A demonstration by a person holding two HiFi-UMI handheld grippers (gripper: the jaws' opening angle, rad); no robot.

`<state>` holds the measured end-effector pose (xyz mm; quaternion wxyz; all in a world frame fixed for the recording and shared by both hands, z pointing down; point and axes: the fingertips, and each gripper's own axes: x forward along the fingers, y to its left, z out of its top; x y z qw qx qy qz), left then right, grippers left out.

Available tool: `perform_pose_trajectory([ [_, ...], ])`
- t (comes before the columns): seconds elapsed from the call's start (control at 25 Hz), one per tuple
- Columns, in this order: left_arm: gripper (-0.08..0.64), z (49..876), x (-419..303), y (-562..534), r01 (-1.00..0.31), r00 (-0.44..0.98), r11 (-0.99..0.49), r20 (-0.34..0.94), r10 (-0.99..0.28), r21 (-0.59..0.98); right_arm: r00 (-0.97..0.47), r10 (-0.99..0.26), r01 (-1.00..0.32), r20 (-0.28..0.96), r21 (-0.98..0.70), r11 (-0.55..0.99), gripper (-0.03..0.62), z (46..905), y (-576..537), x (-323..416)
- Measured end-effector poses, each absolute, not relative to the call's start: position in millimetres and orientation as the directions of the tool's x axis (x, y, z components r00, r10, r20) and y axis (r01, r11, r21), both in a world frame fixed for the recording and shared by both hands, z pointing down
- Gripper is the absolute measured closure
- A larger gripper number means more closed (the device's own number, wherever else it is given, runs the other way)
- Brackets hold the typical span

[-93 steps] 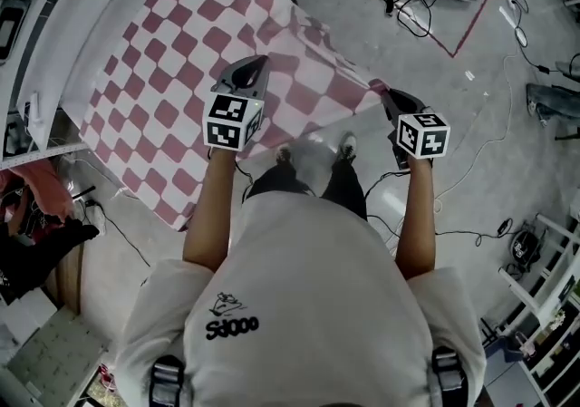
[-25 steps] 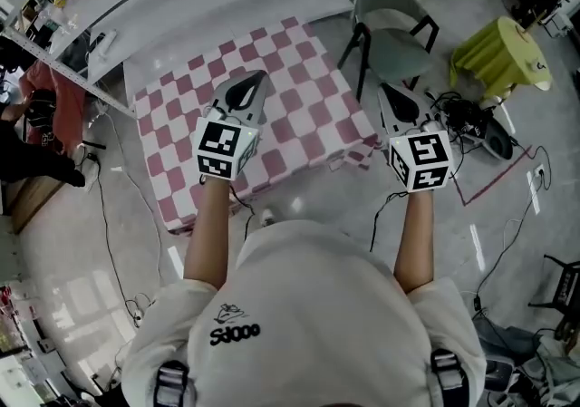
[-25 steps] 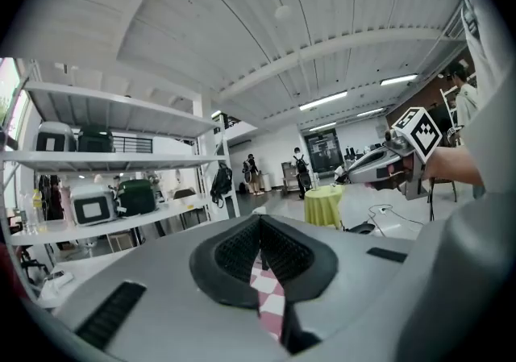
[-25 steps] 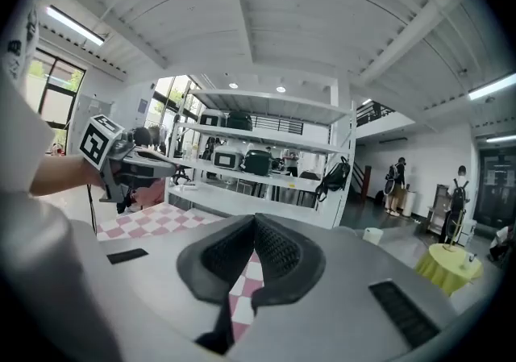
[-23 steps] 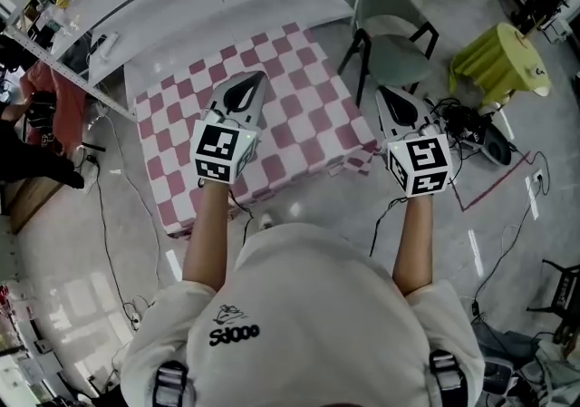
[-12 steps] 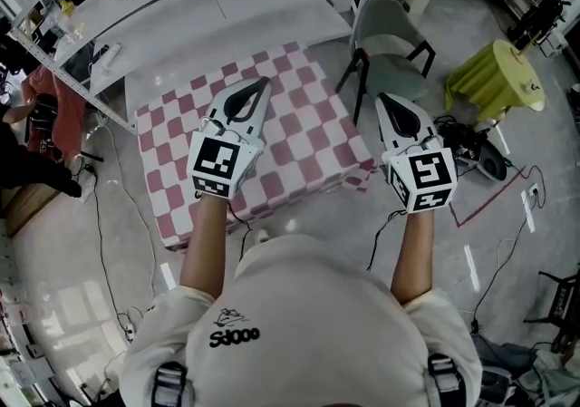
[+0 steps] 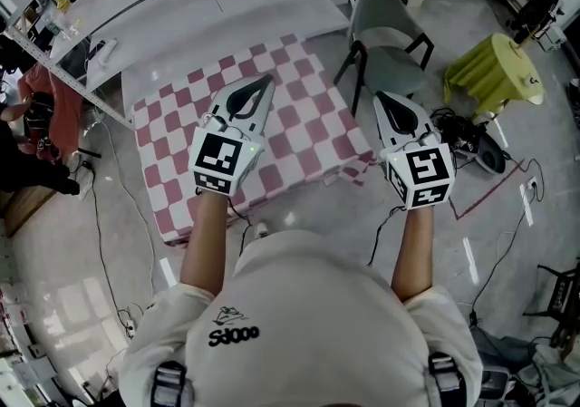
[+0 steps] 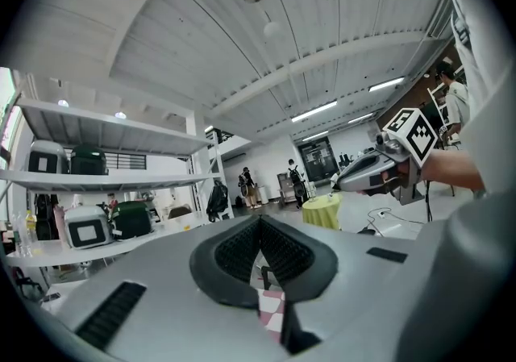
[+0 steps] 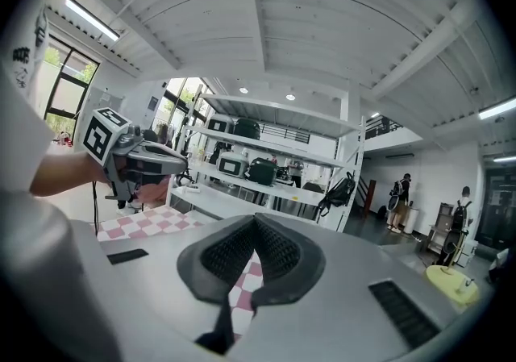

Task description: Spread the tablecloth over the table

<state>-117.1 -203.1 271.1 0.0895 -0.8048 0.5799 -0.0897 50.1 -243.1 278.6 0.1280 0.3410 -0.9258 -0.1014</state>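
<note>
- Hovering high, the left gripper (image 7: 259, 83) and right gripper (image 7: 384, 101) both have jaws pressed together, with nothing held.
- Below, the cloth (image 7: 290, 124) covers the table, which is hidden beneath it. It looks soft, light and likely to slide, so pinch it at the corners or hem.
- Only the head view shows its rumpled near-right corner (image 7: 353, 163); the gripper views show the far shelves (image 9: 266, 151).

the tablecloth (image 7: 304, 120) looks matt cloth, the floor (image 7: 72, 247) glossy and smooth
</note>
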Motion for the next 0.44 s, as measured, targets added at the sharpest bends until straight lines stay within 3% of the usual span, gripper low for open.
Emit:
perform_pose_trajectory([
  [0.44,0.532,287.4,-110.9,-203.3,-0.91,0.334,-0.344,0.082,-0.939,-0.231,-0.723,-0.662,-0.608,0.198,0.275,0.745,0.57,292.1,-239.4,52.4],
])
